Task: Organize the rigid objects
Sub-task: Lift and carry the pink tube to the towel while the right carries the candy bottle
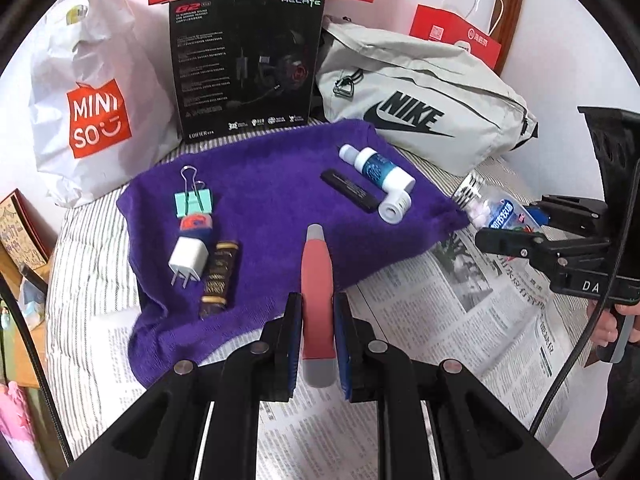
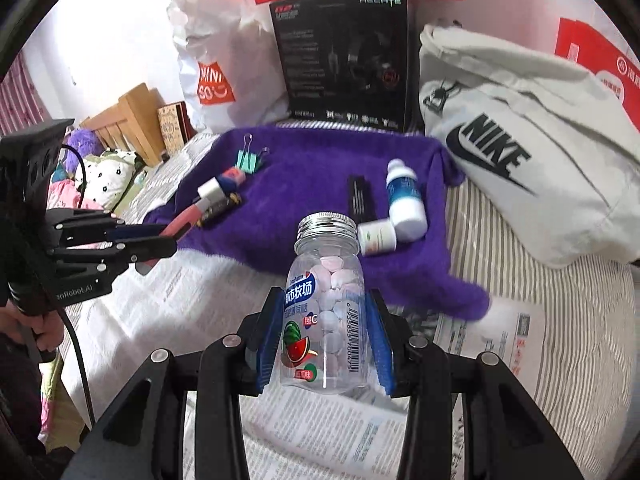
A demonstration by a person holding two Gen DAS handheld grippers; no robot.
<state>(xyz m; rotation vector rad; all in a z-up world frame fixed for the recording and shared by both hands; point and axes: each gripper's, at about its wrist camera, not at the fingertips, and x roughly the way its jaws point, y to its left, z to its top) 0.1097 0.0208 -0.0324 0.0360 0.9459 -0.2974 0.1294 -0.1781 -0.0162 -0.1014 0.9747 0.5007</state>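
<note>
So my left gripper (image 1: pixel 318 336) had its jaws clamped on a red and grey pen-shaped tool (image 1: pixel 317 280), low centre in its view. My right gripper (image 2: pixel 324 336) was squeezing a clear candy bottle (image 2: pixel 326 300), silver cap pointing up-frame. Behind both sat the purple towel (image 1: pixel 280 184), holding a binder clip (image 1: pixel 192 200), white charger plug (image 1: pixel 188 258) and a white-blue bottle (image 1: pixel 376 168).

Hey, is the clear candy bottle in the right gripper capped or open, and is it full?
Capped: a silver screw cap sits on the clear candy bottle, held in the right gripper. Partly full: tablets show, with clear space under the cap.
</note>
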